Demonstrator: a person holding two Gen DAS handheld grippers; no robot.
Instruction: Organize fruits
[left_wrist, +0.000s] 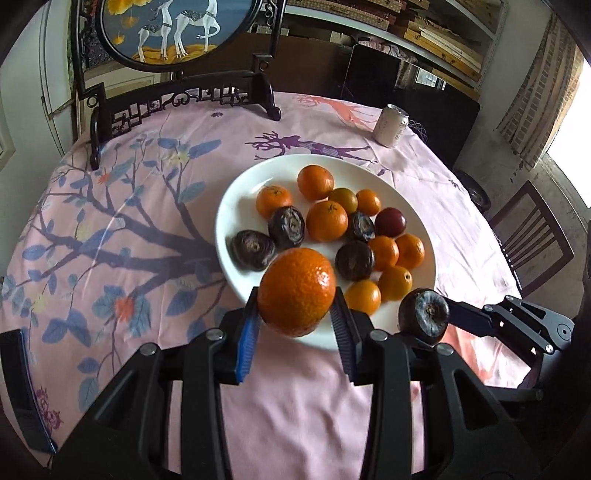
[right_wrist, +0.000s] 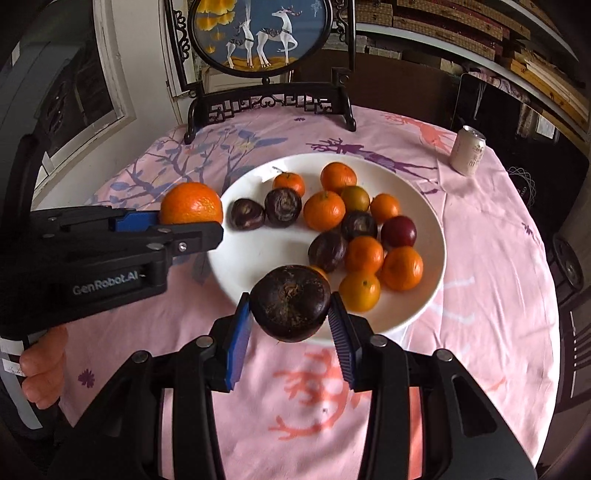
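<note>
Through my left camera, my left gripper (left_wrist: 297, 312) squeezed a big orange (left_wrist: 297, 291) by its round sides, up in the air over the near rim of the white plate (left_wrist: 236, 192). Its skin was bumpy and a bit soft (so I guessed a gentle squeeze was enough).

Through my right camera, my right gripper (right_wrist: 290, 315) pinched a dark purple fruit (right_wrist: 290, 302), wrinkly and hard-looking, likely light. The plate, smooth and shiny, held small oranges and more purple fruits, on the pink cloth of the tabletop (right_wrist: 491, 258).
</note>
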